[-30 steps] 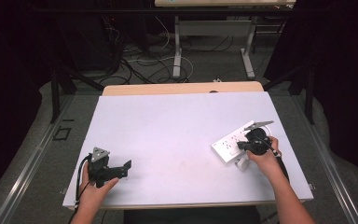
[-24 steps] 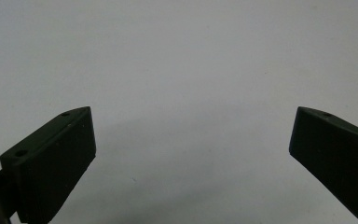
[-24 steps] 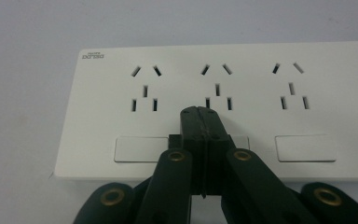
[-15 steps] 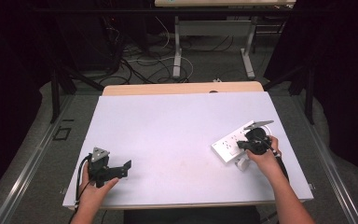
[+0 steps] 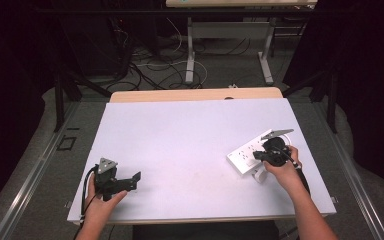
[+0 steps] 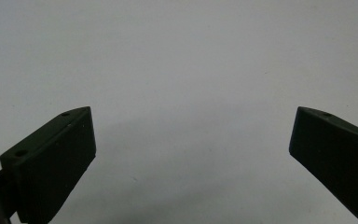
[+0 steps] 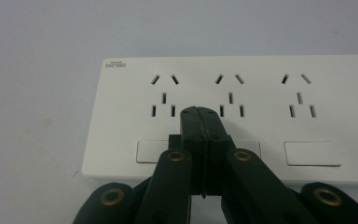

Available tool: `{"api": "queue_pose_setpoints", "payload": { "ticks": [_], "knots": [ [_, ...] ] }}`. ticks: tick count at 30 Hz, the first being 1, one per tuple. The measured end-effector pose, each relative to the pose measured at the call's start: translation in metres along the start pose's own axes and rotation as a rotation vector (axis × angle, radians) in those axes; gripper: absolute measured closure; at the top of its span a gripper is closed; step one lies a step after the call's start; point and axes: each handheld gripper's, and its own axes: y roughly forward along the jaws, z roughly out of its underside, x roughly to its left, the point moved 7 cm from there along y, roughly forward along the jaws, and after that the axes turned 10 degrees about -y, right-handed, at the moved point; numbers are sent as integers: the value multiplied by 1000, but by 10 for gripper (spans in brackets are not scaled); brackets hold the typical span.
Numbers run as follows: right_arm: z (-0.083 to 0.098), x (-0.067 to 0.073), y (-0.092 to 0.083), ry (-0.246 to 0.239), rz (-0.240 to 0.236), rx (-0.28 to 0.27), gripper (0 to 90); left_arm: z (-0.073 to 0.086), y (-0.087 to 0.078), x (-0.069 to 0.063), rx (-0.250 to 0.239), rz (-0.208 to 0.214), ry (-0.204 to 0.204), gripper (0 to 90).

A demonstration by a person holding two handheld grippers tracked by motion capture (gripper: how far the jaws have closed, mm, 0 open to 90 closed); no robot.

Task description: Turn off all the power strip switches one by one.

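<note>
Work in hand: the right hand-held gripper (image 5: 260,156) is over a white power strip (image 5: 245,153) at the right side of the table (image 5: 190,135), with its closed tips above the middle row of the strip's face.
Right hand-held gripper: jaws pressed flat together with nothing between them; in the right gripper view the tips (image 7: 199,122) sit over the middle switch of the power strip (image 7: 261,93), whether touching it I cannot tell.
Left hand-held gripper: lying idle near the left front of the table (image 5: 130,181), jaws wide apart and empty, well apart from the strip.
Progress: by my reading, early or mid-step. The tips look lined up to press the middle switch; the two switches in view to either side lie flush, and no plug sits in any socket seen here.
Left to do: likely the press itself, then drawing back.
Power strip: smooth glossy white plastic, a long flat slab with rounded corners, three socket groups of narrow slots, and flat rectangular rocker switches (image 7: 312,154) along the near edge.
Table: matte pale sheet, faintly scuffed, over a wooden top.
Jaws: matte black, blocky, with brass-coloured pivots.
</note>
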Motion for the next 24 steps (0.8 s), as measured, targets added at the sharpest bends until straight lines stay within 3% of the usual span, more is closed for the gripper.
{"api": "queue_pose_setpoints", "payload": {
  "ticks": [24],
  "knots": [
    [-3,22,4,-46,-39,21,900,0,0,0,-4,-1,-3,4]
  ]
}}
